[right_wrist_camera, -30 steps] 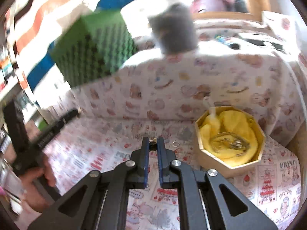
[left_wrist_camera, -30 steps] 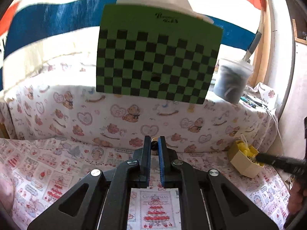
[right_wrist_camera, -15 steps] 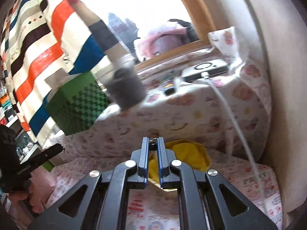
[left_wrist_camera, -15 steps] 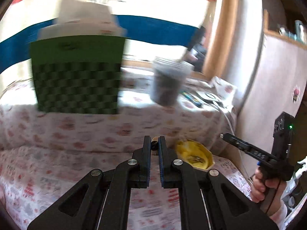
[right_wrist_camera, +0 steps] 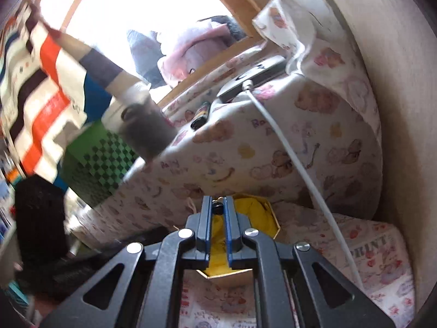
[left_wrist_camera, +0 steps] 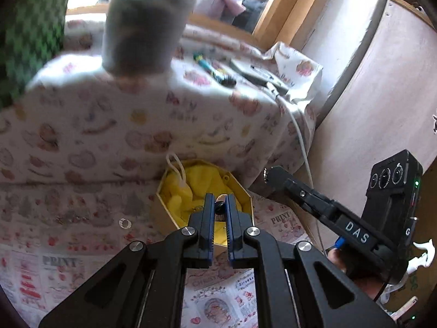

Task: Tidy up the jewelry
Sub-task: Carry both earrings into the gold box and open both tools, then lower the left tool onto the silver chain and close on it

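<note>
Both grippers have swung from the open cloth to hover over the yellow-lined box [left_wrist_camera: 191, 191], ring [left_wrist_camera: 125, 222] left behind.

We see open printed cloth [left_wrist_camera: 68, 218] left of the box [left_wrist_camera: 164, 191] | draped ledge [left_wrist_camera: 136, 125] walls the far side | right gripper [left_wrist_camera: 266, 176] crowds its right

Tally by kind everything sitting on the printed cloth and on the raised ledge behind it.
Octagonal cardboard box with yellow lining: 1
Small clear ring on the cloth: 1
Translucent plastic cup of dark contents: 1
Green checkered box: 1
Flat grey device with white cable: 1
Total: 5
</note>
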`<state>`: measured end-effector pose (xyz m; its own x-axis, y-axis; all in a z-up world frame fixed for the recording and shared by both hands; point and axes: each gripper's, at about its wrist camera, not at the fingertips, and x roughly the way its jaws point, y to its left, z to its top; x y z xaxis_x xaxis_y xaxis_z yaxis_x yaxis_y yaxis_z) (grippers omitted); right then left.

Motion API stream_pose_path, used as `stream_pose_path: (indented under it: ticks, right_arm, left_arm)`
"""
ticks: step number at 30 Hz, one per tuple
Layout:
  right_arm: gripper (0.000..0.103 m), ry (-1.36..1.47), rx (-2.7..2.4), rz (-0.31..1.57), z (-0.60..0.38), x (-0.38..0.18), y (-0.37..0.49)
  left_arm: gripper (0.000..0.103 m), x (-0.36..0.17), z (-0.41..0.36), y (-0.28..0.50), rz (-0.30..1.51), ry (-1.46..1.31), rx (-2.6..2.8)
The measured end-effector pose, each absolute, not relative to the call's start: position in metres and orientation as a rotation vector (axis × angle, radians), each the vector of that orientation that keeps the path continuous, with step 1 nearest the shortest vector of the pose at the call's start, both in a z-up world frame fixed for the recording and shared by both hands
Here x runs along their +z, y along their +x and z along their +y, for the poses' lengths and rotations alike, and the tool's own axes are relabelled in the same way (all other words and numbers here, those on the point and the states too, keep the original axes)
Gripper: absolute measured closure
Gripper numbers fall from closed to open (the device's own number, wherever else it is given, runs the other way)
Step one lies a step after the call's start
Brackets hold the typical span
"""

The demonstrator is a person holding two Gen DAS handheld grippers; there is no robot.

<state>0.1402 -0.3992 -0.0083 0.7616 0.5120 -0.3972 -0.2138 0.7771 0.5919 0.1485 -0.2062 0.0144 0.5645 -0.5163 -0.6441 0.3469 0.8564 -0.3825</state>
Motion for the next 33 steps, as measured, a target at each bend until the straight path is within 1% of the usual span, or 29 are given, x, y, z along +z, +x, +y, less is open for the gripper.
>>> stream_pose_path:
  ticks: [12,16,19,20,21,22,23,24,27,28,29,30,32,33]
  right_arm:
    - [0.095,0.502,0.435,0.643,-0.381,-0.021,0.150]
    - [0.095,0.527,0.450,0.642,-0.384,-0.022,0.151]
    - [0.095,0.517,0.457,0.649,-0.382,-0.023,0.152]
    - [0.094,0.507,0.453,0.651,-0.381,-0.023,0.152]
    - [0.091,0.499,0.452,0.652,-0.379,-0.023,0.152]
    - [0.081,0.498,0.454,0.651,-0.378,-0.023,0.151]
    - [0.073,0.501,0.454,0.648,-0.378,-0.023,0.151]
    - [0.070,0.505,0.450,0.645,-0.378,-0.022,0.150]
    - [0.059,0.490,0.418,0.614,-0.378,-0.016,0.143]
    - [0.051,0.477,0.399,0.597,-0.378,-0.013,0.140]
    - [0.044,0.464,0.383,0.580,-0.378,-0.010,0.137]
    - [0.041,0.450,0.369,0.563,-0.377,-0.008,0.134]
    - [0.032,0.411,0.345,0.529,-0.372,-0.002,0.128]
    - [0.029,0.392,0.330,0.514,-0.370,0.000,0.125]
  left_arm:
    - [0.096,0.000,-0.210,0.158,0.854,-0.194,-0.518]
    - [0.094,0.000,-0.207,0.157,0.853,-0.206,-0.536]
    - [0.085,0.011,-0.195,0.150,0.814,-0.193,-0.515]
    - [0.080,0.017,-0.191,0.147,0.791,-0.179,-0.499]
    - [0.075,0.022,-0.188,0.143,0.763,-0.164,-0.486]
    - [0.072,0.029,-0.183,0.139,0.733,-0.149,-0.470]
    - [0.063,0.034,-0.179,0.134,0.708,-0.133,-0.453]
    - [0.057,0.039,-0.176,0.131,0.689,-0.119,-0.439]
    - [0.054,0.055,-0.166,0.115,0.618,-0.062,-0.396]
    - [0.051,0.060,-0.162,0.109,0.593,-0.049,-0.381]
    - [0.042,0.065,-0.158,0.105,0.568,-0.040,-0.366]
    - [0.030,0.070,-0.153,0.099,0.534,-0.033,-0.351]
    - [0.019,0.078,-0.142,0.088,0.462,-0.024,-0.317]
    - [0.016,0.081,-0.136,0.083,0.434,-0.017,-0.297]
